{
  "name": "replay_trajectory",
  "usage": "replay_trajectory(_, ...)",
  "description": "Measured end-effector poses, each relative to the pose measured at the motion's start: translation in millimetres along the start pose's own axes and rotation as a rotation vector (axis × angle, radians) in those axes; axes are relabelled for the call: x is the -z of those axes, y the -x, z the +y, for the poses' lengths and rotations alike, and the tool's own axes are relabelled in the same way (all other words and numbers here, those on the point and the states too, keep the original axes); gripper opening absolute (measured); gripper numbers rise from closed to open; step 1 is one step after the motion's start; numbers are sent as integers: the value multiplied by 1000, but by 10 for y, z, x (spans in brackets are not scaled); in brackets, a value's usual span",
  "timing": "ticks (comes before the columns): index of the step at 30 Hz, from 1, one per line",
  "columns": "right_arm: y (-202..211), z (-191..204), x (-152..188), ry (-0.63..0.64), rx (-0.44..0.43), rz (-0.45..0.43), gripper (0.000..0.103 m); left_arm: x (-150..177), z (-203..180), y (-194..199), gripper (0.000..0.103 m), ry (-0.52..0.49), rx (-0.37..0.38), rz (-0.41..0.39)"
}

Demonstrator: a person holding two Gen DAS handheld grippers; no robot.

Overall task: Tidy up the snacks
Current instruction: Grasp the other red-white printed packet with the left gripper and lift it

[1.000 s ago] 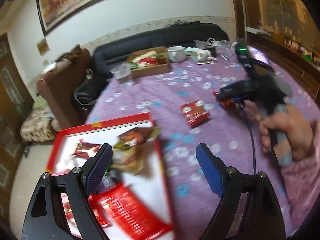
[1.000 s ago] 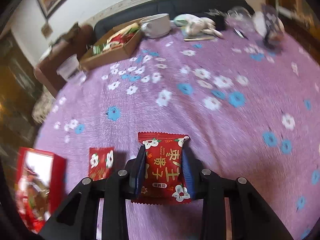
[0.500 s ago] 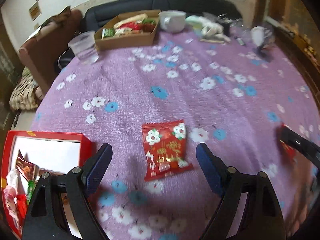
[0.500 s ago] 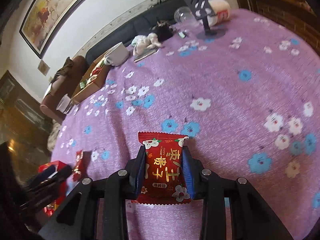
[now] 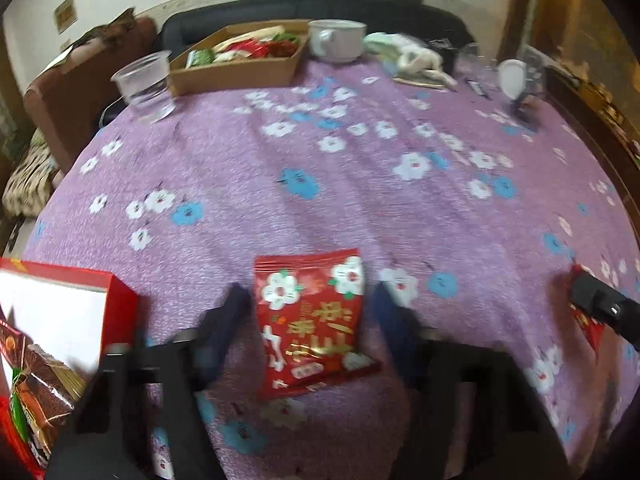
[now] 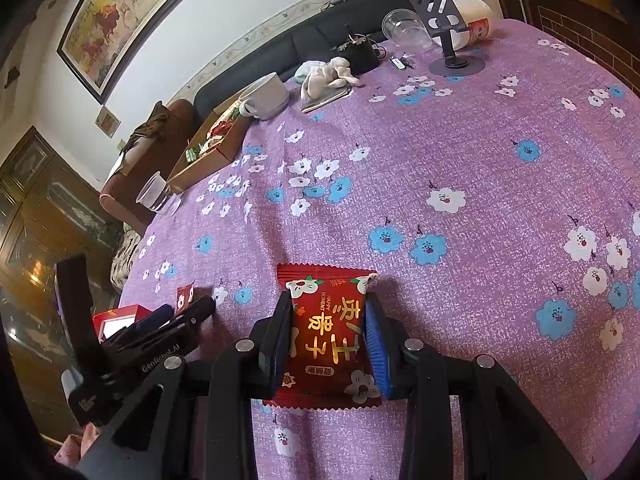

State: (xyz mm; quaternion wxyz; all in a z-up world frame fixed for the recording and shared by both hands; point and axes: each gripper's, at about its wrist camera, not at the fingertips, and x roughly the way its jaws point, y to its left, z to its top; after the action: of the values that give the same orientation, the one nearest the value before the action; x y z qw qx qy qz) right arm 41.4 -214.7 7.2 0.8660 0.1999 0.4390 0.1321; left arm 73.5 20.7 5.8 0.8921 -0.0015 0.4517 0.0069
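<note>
My right gripper clamps one red snack packet; my left gripper is closing around a second packet lying flat on the tablecloth (pads not touching yet). Centre, squeeze gently; red box just beside

The left gripper now sits away from the red box, straddling a red snack packet on the cloth, its jaws closing on it.
</note>
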Motion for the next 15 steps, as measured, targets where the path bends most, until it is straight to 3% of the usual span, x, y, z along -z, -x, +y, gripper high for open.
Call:
replay_trajectory(7,-1,21,8,12,-2,-5,35,130,-49,191,30,-39,57,-16)
replay_trajectory(15,-56,142,56,60,-30,5,35,423,-123,684,15,-134,64,-112)
